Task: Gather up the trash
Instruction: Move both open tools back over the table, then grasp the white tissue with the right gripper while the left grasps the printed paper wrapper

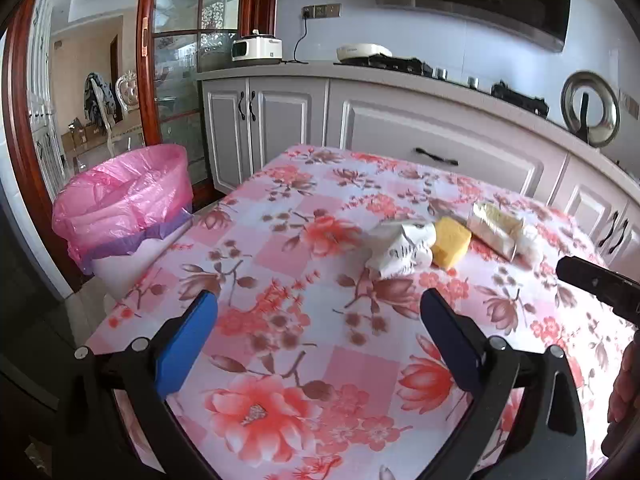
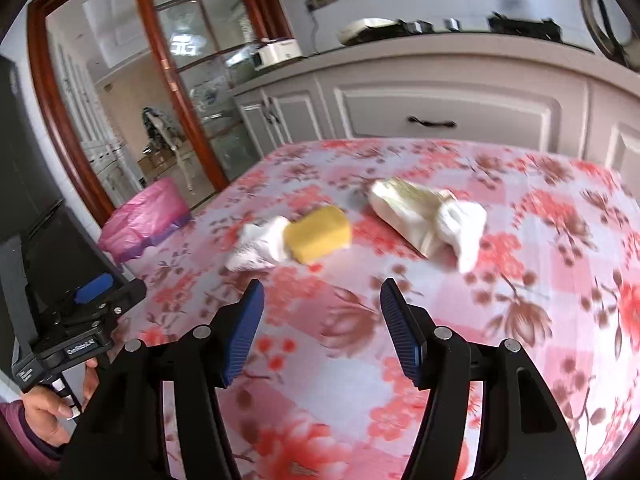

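On the flowered tablecloth [image 1: 280, 264] lie a crumpled white printed wrapper [image 1: 400, 246], a yellow sponge [image 1: 451, 247] and a pale creased packet with a white wad [image 1: 500, 228]. The right wrist view shows the same wrapper [image 2: 260, 246], sponge [image 2: 318, 234] and packet [image 2: 428, 212]. My left gripper [image 1: 320, 300] hangs open over the cloth, short of the wrapper, nothing between its blue pads. My right gripper [image 2: 322, 290] is open and empty too, just short of the sponge. A bin with a pink liner [image 1: 128, 204] stands left of the table.
Grey kitchen cabinets [image 1: 380, 128] run behind the table, with appliances and a stove on the counter. A wood-framed glass door [image 1: 176, 80] is at the back left. The left gripper body [image 2: 76, 320] and a person's hand [image 2: 48, 404] show at the left edge.
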Available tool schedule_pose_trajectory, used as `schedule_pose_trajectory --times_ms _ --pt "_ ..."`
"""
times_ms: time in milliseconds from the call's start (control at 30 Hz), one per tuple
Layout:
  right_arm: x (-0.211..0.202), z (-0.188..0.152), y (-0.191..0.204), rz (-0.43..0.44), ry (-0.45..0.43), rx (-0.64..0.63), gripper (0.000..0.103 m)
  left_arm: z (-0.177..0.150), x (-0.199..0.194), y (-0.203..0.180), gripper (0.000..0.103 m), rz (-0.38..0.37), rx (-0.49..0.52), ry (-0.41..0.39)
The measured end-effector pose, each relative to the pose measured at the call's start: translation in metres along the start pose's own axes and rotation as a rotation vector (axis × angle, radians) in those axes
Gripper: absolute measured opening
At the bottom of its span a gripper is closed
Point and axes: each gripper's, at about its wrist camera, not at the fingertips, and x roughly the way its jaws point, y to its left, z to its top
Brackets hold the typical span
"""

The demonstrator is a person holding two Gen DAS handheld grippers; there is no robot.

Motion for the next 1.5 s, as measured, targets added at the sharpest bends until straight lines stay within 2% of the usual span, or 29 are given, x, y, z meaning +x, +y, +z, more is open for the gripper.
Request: schedule_pose_trajectory --times_ms 233,300,500,833,1000,1100,1233,1267,1500 --pt "0.013 -0.007 -0.033 -0.073 0.04 0.059 0.06 -0.013 0.016 -0.01 0.098 -0.01 0.016 0.046" --pt "0.018 -0.003 -0.042 -0.094 0.038 0.076 0.063 -0.015 0.02 -0.011 0.098 -0.015 0.013 0.055" --pt "0.034 0.016 -0.065 -0.143 0.036 0.107 0.063 -0.011 0.034 -0.017 0.098 -0.037 0.022 0.075" --pt "0.059 0.043 -0.09 -0.164 0.03 0.162 0.064 0.027 0.066 -0.032 0.098 -0.064 0.02 0.078" --pt "0.078 0.049 -0.104 -0.173 0.056 0.195 0.064 0.034 0.083 -0.04 0.098 -0.083 0.012 0.108" --pt "0.086 0.047 -0.108 -0.146 0.073 0.215 0.064 0.033 0.09 -0.044 0.098 -0.086 0.019 0.121" --pt "0.091 0.043 -0.103 -0.131 0.089 0.182 0.032 0.033 0.103 -0.046 0.098 -0.085 0.021 0.142" --pt "0.089 0.041 -0.103 -0.122 0.082 0.189 0.027 0.034 0.107 -0.046 0.098 -0.087 0.015 0.148" --pt "0.068 0.029 -0.097 -0.109 0.043 0.185 0.025 0.043 0.128 -0.057 0.098 -0.118 -0.006 0.175"
